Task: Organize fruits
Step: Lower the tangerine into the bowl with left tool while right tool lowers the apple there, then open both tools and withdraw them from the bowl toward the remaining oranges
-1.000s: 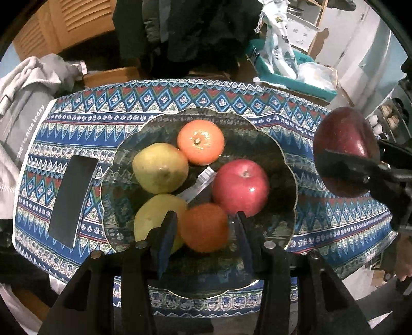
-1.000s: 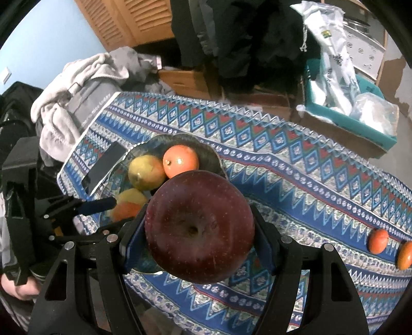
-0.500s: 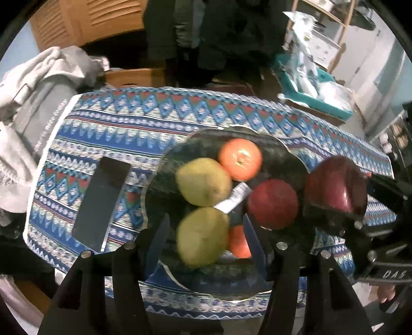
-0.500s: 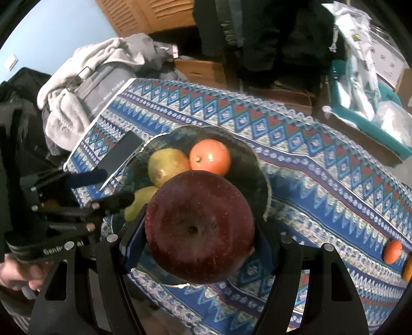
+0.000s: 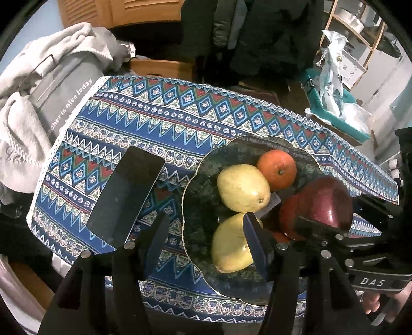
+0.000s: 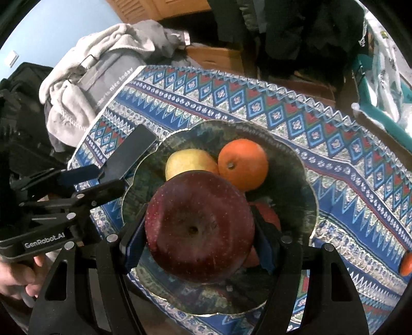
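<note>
right claw [image 6: 198, 232] is clamped on the dark apple [image 6: 199, 226] mid-frame over the bowl [image 6: 306, 185], left claw [image 5: 206, 232] apart, empty

I'm in a lived-in home: a patterned tablecloth [image 5: 180, 116] covers the table, grey clothes [image 5: 38, 90] are heaped at upper left, wooden louvred doors [image 5: 116, 13] stand behind, and dark coats [image 5: 257, 38] hang at top centre.
</note>
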Demonstrator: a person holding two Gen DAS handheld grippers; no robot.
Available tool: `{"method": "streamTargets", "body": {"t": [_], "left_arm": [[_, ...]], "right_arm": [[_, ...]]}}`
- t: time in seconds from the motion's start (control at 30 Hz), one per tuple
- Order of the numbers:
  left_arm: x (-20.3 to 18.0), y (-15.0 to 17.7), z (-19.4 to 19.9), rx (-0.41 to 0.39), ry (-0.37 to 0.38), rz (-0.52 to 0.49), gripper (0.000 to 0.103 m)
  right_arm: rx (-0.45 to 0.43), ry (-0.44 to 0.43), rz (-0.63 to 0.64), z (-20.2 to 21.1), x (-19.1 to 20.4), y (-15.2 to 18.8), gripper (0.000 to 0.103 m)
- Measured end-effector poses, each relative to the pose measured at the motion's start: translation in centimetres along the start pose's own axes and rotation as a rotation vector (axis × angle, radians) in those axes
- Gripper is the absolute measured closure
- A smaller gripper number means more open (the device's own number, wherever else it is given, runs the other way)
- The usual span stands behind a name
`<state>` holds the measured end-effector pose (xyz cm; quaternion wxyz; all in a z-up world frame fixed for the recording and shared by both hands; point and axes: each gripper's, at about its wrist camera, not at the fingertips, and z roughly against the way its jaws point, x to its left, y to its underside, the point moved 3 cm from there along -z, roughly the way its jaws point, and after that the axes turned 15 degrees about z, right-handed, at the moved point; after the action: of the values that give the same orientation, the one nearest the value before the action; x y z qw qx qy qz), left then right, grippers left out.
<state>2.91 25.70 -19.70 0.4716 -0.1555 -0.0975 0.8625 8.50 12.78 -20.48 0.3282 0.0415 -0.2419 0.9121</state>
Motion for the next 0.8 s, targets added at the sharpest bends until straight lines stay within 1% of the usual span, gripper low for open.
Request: {"method": "streamTargets", "body": {"t": [0.1,0.17,0.33,0.53,0.67,0.8], "left_arm": [[0.1,-0.1,0.0,-0.002,-0.002,0.003,0.042],[0.2,-0.2,0.1,-0.005,0.0,0.006,0.042],[0.1,-0.3,0.2,-0.009,0.002,0.008,0.042],[-0.5,-0.3,0.6,-0.016,0.011,0.002,0.042],[-1.1,-0.3,1.2,-0.027,0.021,-0.005,0.042],[-2.1,-0.1,1.7,-0.036,0.034,-0.024,0.041]], "right_arm": [[0.009,0.001,0.008,-0.4,0.1,0.0,0.029],[-0.008,-0.007,0.013,0.1,0.4,-0.4,0.03],[-0.014,0.011,0.03,1.1,0.7,-0.8,0.03],[-0.02,0.061,0.038,1.9,0.3,-0.4,0.03],[-0.038,0.093,0.034,3.3,-0.4,0.0,0.03],[-0.047,0.153,0.047,4.8,-1.1,0.6,0.03]]}}
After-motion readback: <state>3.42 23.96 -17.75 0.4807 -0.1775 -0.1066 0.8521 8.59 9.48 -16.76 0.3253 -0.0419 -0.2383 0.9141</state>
